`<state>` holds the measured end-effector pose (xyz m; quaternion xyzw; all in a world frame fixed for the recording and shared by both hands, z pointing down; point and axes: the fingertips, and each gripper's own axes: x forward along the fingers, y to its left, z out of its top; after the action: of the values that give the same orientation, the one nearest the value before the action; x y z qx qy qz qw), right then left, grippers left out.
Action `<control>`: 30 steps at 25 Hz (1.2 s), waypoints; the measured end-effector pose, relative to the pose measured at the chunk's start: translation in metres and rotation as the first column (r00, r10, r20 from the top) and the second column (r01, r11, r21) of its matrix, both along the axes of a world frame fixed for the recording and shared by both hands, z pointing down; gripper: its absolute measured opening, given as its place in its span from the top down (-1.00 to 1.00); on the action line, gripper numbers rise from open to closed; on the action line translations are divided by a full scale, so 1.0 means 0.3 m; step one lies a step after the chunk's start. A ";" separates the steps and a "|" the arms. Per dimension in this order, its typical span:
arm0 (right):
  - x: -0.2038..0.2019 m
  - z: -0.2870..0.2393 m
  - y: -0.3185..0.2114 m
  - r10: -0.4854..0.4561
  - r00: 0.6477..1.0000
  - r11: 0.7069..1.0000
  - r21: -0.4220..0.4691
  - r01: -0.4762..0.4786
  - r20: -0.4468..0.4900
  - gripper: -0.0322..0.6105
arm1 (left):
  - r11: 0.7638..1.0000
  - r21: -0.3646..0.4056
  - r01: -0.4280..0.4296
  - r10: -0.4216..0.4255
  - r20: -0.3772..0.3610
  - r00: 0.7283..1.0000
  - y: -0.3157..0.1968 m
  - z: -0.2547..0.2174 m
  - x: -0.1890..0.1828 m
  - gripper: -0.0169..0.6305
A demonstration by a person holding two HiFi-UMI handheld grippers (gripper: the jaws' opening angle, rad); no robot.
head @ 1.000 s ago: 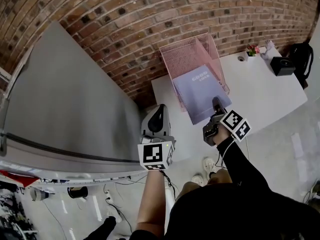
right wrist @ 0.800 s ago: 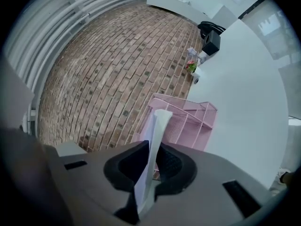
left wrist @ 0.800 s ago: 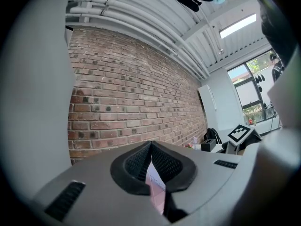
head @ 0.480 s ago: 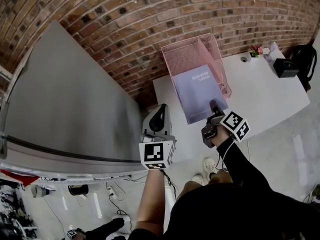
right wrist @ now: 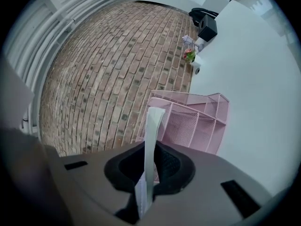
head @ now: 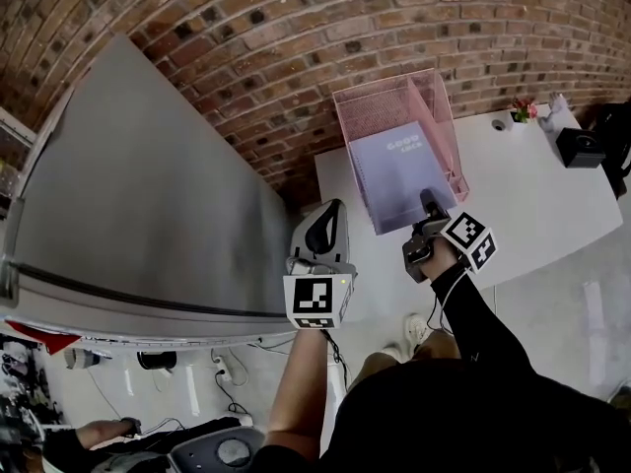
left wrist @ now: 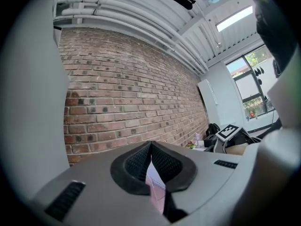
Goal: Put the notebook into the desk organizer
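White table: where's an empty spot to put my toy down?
The bare patch is the middle and near side of the white table, between the pink organizer and the black box. Crowded spots: the organizer's corner, where the right gripper holds the notebook, and the far corner with the flower pot and black box.

You have pushed the notebook [head: 399, 170] deeper into the pink organizer [head: 367, 106]. A second ago its near end stuck well out past the front rim; now only a short strip does. Your right gripper [head: 428, 205], clamped on that near edge, has gone forward with it and sits closer to the organizer's front. At the lower left, another person's arm [head: 94, 432] has come into view.
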<state>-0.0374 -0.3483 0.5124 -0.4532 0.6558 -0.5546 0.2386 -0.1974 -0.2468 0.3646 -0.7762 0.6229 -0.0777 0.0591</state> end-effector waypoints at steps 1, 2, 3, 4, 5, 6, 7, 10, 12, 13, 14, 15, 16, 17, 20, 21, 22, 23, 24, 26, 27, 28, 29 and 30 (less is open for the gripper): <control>-0.005 -0.003 -0.012 -0.005 1.000 1.000 0.003 0.005 0.004 0.78 | 1.000 0.001 0.005 -0.005 0.003 1.000 -0.008 -0.001 0.000 0.90; -0.010 -0.007 -0.024 -0.009 1.000 1.000 0.006 0.009 0.008 0.78 | 1.000 0.003 0.010 -0.010 0.006 1.000 -0.015 -0.002 0.000 0.90; -0.014 -0.010 -0.035 -0.013 1.000 1.000 0.008 0.013 0.012 0.78 | 1.000 0.005 0.015 -0.015 0.009 1.000 -0.023 -0.004 0.000 0.90; -0.018 -0.013 -0.045 -0.017 1.000 1.000 0.010 0.017 0.015 0.78 | 1.000 0.006 0.020 -0.020 0.010 1.000 -0.030 -0.005 0.000 0.90; -0.020 -0.015 -0.054 -0.020 1.000 1.000 0.011 0.020 0.016 0.78 | 1.000 0.005 0.025 -0.025 0.009 1.000 -0.037 -0.004 0.001 0.90; -0.017 -0.016 -0.062 -0.021 1.000 1.000 0.011 0.021 0.016 0.78 | 1.000 0.004 0.029 -0.029 0.007 1.000 -0.044 0.000 0.003 0.90; -0.013 -0.017 -0.070 -0.021 1.000 1.000 0.013 0.020 0.015 0.78 | 0.999 0.003 0.032 -0.032 0.004 0.999 -0.052 0.002 0.006 0.90; -0.030 -0.027 -0.109 -0.031 0.999 0.999 0.022 0.030 0.026 0.78 | 0.999 0.013 0.051 -0.052 0.009 0.999 -0.073 -0.006 -0.004 0.90; -0.047 -0.035 -0.134 -0.041 0.999 0.999 0.025 0.040 0.033 0.78 | 0.998 0.024 0.064 -0.064 0.012 0.998 -0.084 -0.013 -0.014 0.90; -0.051 -0.041 -0.147 -0.045 0.998 0.999 0.027 0.044 0.033 0.78 | 0.997 0.027 0.069 -0.069 0.012 0.998 -0.091 -0.013 -0.017 0.90; -0.054 -0.046 -0.160 -0.048 0.998 0.998 0.030 0.047 0.032 0.78 | 0.997 0.027 0.075 -0.075 0.013 0.997 -0.099 -0.012 -0.021 0.90; -0.058 -0.050 -0.173 -0.051 0.998 0.998 0.032 0.050 0.031 0.78 | 0.996 0.028 0.081 -0.082 0.014 0.997 -0.108 -0.012 -0.026 0.90; -0.062 -0.051 -0.187 -0.053 0.998 0.998 0.033 0.052 0.032 0.78 | 0.996 0.029 0.088 -0.088 0.014 0.996 -0.116 -0.013 -0.031 0.90; -0.066 -0.051 -0.199 -0.054 0.998 0.998 0.033 0.053 0.033 0.78 | 0.995 0.030 0.094 -0.094 0.016 0.995 -0.124 -0.015 -0.036 0.90; -0.080 -0.052 -0.229 -0.055 0.998 0.998 0.031 0.054 0.042 0.78 | 0.994 0.030 0.108 -0.109 0.019 0.994 -0.144 -0.018 -0.050 0.90; -0.085 -0.053 -0.238 -0.055 0.997 0.998 0.031 0.053 0.045 0.78 | 0.993 0.030 0.112 -0.113 0.021 0.993 -0.150 -0.019 -0.053 0.90; -0.089 -0.055 -0.248 -0.053 0.998 0.998 0.031 0.052 0.046 0.78 | 0.993 0.028 0.116 -0.117 0.022 0.993 -0.155 -0.018 -0.057 0.90; -0.092 -0.058 -0.259 -0.050 0.998 0.998 0.030 0.048 0.045 0.78 | 0.992 0.027 0.120 -0.121 0.022 0.992 -0.159 -0.016 -0.061 0.90; -0.094 -0.065 -0.271 -0.043 0.998 0.999 0.030 0.042 0.044 0.78 | 0.992 0.026 0.124 -0.125 0.022 0.992 -0.162 -0.014 -0.066 0.90; -0.101 -0.097 -0.294 -0.029 0.998 0.999 0.045 0.027 0.057 0.76 | 0.991 0.027 0.131 -0.132 0.022 0.991 -0.167 -0.014 -0.074 0.90; -0.110 -0.117 -0.304 -0.029 0.996 0.998 0.056 0.025 0.079 0.69 | 0.991 0.028 0.134 -0.134 0.020 0.991 -0.168 -0.014 -0.076 0.90; -0.121 -0.130 -0.308 -0.036 0.993 0.998 0.060 0.029 0.111 0.48 | 0.990 0.028 0.135 -0.136 0.018 0.991 -0.169 -0.015 -0.076 0.90; -0.133 -0.134 -0.308 -0.046 0.988 0.998 0.052 0.039 0.145 0.23 | 0.990 0.029 0.136 -0.136 0.016 0.991 -0.170 -0.015 -0.076 0.90; -0.142 -0.128 -0.301 -0.057 0.984 0.998 0.037 0.052 0.171 0.14 | 0.990 0.030 0.135 -0.136 0.015 0.991 -0.170 -0.015 -0.075 0.90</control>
<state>-0.0800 -0.4387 0.4738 -0.3815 0.6539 -0.5872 0.2863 -0.2200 -0.2980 0.3600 -0.7305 0.6747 -0.0792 0.0700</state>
